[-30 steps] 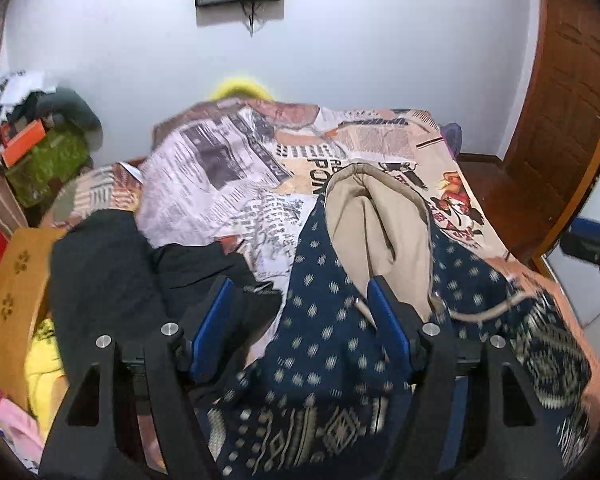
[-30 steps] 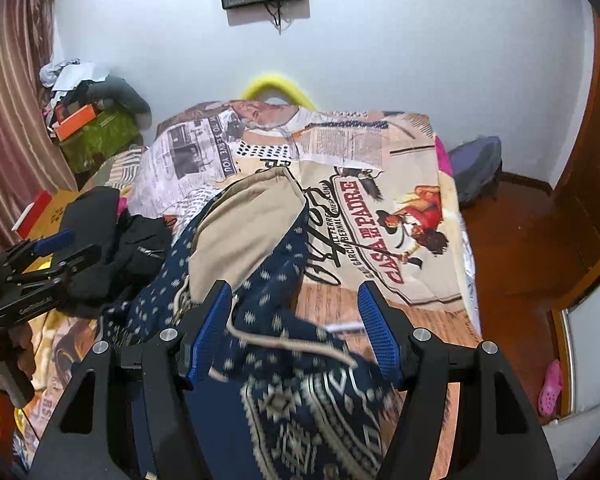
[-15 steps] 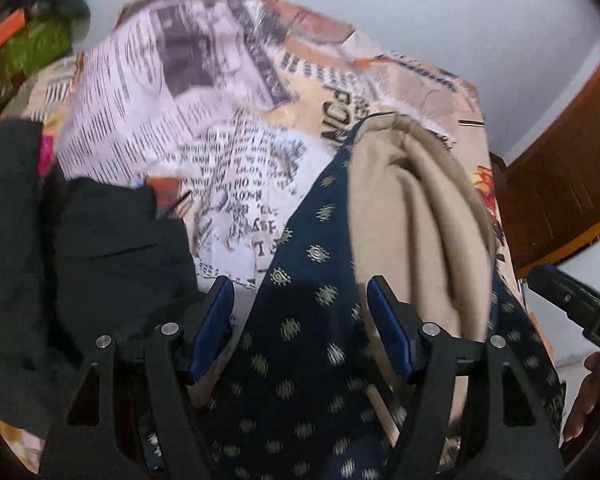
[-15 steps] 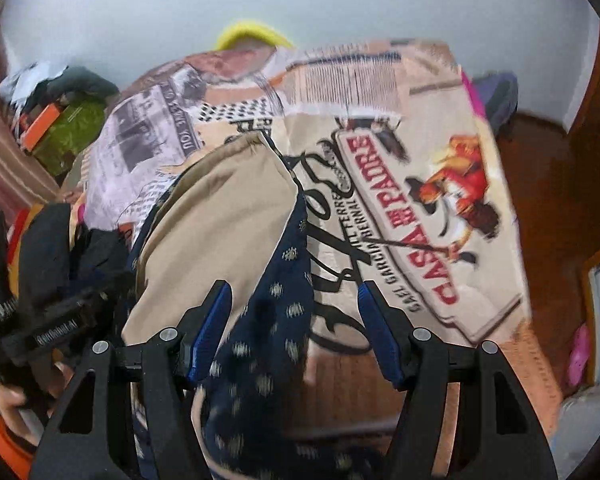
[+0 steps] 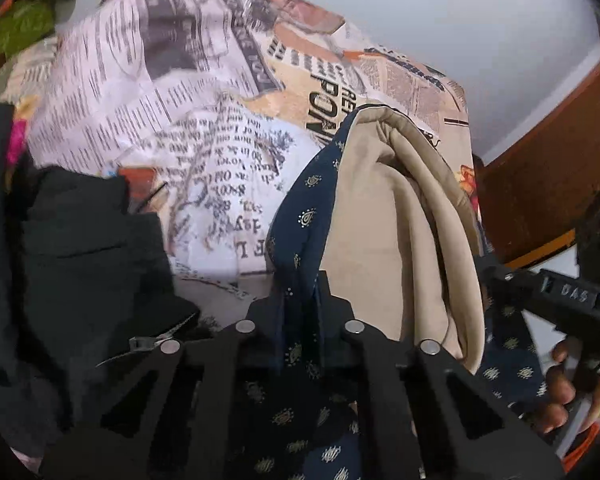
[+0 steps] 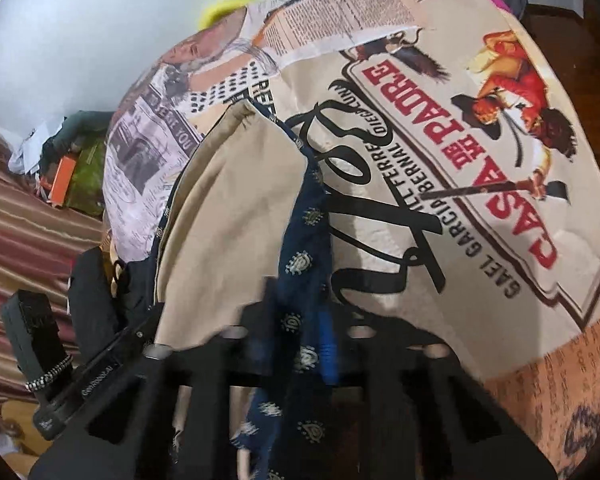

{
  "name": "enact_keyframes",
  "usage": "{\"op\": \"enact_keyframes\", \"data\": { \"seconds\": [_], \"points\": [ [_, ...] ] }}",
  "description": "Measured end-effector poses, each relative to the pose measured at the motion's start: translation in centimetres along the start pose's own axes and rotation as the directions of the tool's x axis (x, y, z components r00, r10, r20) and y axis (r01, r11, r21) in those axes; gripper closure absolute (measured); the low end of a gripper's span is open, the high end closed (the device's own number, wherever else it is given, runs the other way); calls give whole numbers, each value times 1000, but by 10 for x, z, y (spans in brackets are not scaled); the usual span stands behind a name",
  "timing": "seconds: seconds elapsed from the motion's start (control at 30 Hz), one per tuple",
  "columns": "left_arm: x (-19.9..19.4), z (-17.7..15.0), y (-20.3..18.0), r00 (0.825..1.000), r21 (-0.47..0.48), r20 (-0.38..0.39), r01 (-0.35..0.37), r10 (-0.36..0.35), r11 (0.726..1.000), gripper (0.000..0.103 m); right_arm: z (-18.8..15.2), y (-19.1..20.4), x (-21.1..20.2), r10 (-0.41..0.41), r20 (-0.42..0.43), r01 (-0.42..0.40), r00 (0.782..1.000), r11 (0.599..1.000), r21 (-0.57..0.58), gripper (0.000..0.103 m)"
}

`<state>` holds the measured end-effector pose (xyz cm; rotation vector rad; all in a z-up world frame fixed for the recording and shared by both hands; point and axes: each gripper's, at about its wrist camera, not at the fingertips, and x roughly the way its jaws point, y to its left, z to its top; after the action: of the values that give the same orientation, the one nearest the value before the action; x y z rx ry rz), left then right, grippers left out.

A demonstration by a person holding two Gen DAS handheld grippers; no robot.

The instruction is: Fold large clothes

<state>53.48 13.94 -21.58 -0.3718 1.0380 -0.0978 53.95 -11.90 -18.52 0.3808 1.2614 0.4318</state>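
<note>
I am pinching the navy hoodie (image 5: pixel 300 216) in both hands: my left gripper (image 5: pixel 300 300) and right gripper (image 6: pixel 296 312) have just been closing, and each is now clamping a fold of its dotted cloth. The hoodie is lying on the bedspread (image 6: pixel 480 240), tan lining up.

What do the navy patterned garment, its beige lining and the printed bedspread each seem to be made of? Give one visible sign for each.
Navy patterned garment: thin woven cloth, matte; it creases sharply where the left claw pinches it.
Beige lining: soft, thicker fabric, perhaps fleece; rounded, padded folds.
Printed bedspread: smooth, lightly sheened fabric, possibly polyester; crisp print, shallow wrinkles.
</note>
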Motion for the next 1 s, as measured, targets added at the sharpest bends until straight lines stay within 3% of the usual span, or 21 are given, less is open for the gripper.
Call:
{"op": "enact_keyframes", "data": {
  "seconds": [0.1,0.23,0.57,0.8,1.0],
  "points": [
    [-20,-6,-6,1000,23,23,-5,5,1000,93,-7,7,-26,-5,50,7,999,999,-38,93],
    [-66,-21,-20,996,99,86,-18,10,995,93,-28,32,-76,-33,162,63,986,981,-181,93],
    [-179,-92,-36,981,188,177,44,-78,981,93,-117,60,-164,48,242,42,969,935,-352,93],
    [-210,-169,-37,984,253,173,4,-49,967,93,-179,59,-178,17,229,82,973,906,-416,93],
    [-210,-222,-32,991,275,132,-35,-2,961,93,-210,36,-170,-44,191,114,981,921,-372,93]
  ]
}}
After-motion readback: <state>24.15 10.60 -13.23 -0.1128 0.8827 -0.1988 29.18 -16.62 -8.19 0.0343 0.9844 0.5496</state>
